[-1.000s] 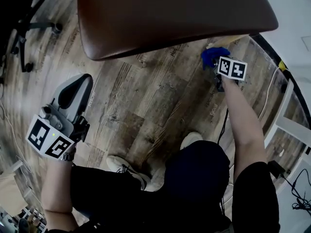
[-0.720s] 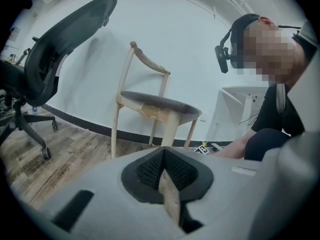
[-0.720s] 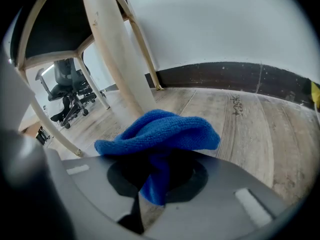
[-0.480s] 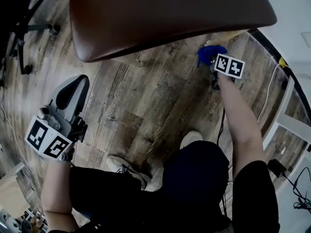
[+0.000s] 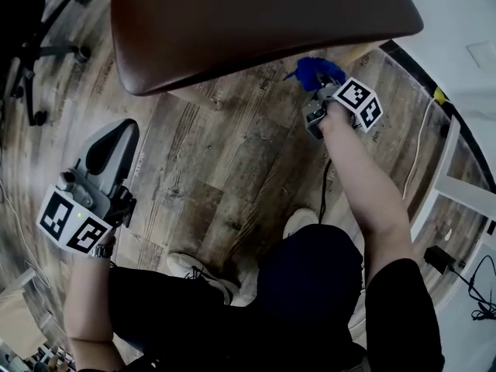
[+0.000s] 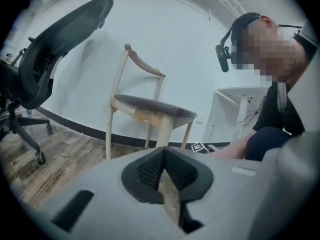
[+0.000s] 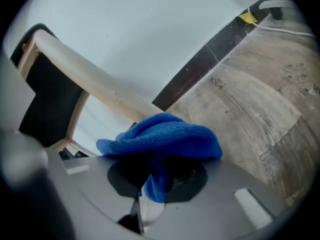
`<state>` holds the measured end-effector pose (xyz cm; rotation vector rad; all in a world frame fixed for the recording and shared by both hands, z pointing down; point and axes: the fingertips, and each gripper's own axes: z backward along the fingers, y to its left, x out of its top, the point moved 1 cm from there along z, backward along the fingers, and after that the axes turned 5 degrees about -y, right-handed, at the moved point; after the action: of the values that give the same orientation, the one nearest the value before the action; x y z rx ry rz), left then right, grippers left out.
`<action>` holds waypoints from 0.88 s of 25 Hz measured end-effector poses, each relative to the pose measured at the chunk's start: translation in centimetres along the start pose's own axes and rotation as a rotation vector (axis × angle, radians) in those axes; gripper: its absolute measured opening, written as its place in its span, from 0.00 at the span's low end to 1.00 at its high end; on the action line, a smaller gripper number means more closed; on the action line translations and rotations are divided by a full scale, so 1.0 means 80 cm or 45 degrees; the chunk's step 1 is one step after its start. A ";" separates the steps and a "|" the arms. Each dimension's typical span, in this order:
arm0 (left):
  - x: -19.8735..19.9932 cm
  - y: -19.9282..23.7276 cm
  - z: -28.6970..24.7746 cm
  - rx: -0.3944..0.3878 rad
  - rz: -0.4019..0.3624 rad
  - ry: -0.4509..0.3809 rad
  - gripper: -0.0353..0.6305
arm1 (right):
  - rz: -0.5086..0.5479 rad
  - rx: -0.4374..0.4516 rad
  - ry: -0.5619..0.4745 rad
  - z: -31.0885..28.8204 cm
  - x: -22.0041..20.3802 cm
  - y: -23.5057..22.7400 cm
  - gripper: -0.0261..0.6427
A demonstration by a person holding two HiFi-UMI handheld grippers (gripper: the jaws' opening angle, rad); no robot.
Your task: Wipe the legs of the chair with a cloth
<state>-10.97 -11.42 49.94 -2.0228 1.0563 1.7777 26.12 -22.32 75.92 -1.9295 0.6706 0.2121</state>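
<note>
Under chair (image 5: 256, 22) seat edge: right gripper (image 5: 315, 93) clamped on blue cloth (image 5: 314, 70), beside pale leg (image 7: 100, 86).
Left of chair: left gripper (image 5: 115, 142) closed, empty, well apart.

- floor (image 5: 232, 169) of weathered grey-brown wood planks in mixed tones, some with faint print.
- plain white wall (image 6: 165, 29), evenly lit, with a dark baseboard (image 6: 75, 125) along its foot.
- black office chair (image 6: 45, 54) on a wheeled star base stands at the left, near the wall.
- white table frame (image 5: 465, 194) stands at the right.
- a white cable (image 5: 422, 142) runs over the planks beside it, and black cables (image 5: 482, 307) lie loose nearby.
- a yellow patch (image 7: 246, 17) sits on the baseboard.
</note>
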 end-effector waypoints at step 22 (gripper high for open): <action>0.016 -0.004 0.010 -0.047 0.012 -0.075 0.05 | 0.319 0.464 -0.271 0.107 0.109 0.234 0.14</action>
<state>-11.37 -11.17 48.49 -1.9768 1.0251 1.8626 24.47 -23.68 53.65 -1.4504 0.7502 0.4158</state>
